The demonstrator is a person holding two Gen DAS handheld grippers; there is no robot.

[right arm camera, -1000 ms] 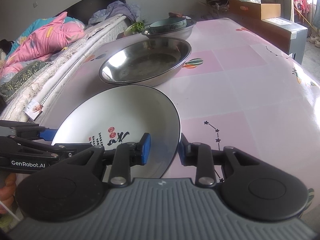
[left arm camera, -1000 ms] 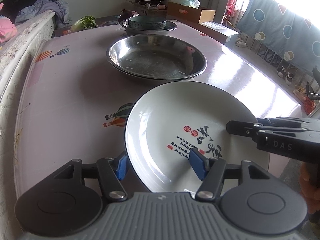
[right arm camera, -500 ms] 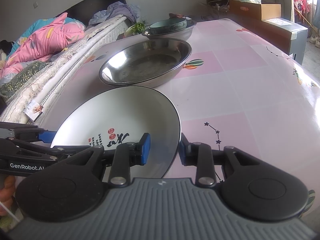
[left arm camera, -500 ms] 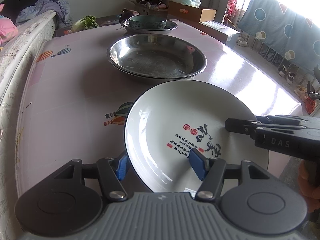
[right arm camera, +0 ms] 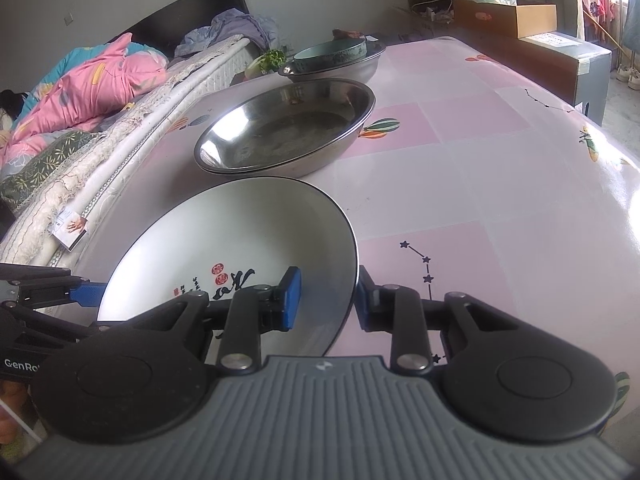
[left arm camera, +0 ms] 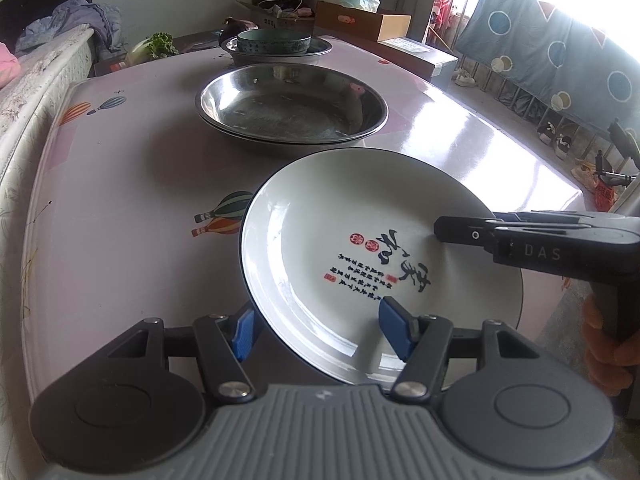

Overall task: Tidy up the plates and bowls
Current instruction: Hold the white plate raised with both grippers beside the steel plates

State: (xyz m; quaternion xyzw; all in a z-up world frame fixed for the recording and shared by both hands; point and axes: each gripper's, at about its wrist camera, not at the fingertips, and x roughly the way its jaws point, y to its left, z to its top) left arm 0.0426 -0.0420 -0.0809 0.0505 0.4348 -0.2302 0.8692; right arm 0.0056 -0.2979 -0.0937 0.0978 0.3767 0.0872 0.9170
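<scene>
A white plate (left arm camera: 360, 248) with a dark rim and Chinese writing is held tilted above the pink table (left arm camera: 120, 200). My left gripper (left arm camera: 316, 326) straddles its near-left rim with the jaws set wide apart. My right gripper (right arm camera: 326, 298) straddles the plate's (right arm camera: 240, 240) right rim, one pad inside and one outside, and it also shows in the left wrist view (left arm camera: 460, 232). Beyond the plate lie stacked steel basins (left arm camera: 292, 108), and farther back a teal bowl (left arm camera: 274, 42) sits in another steel basin (left arm camera: 320, 50).
A bed with pink bedding (right arm camera: 88, 88) runs along the table's left side. Cardboard boxes (left arm camera: 364, 20) and a leafy vegetable (left arm camera: 158, 46) stand behind the table. The table's right edge (left arm camera: 568, 188) drops to the floor.
The plate and both grippers have shifted only slightly; the plate sits a little farther toward the steel basins. The holds look the same.
</scene>
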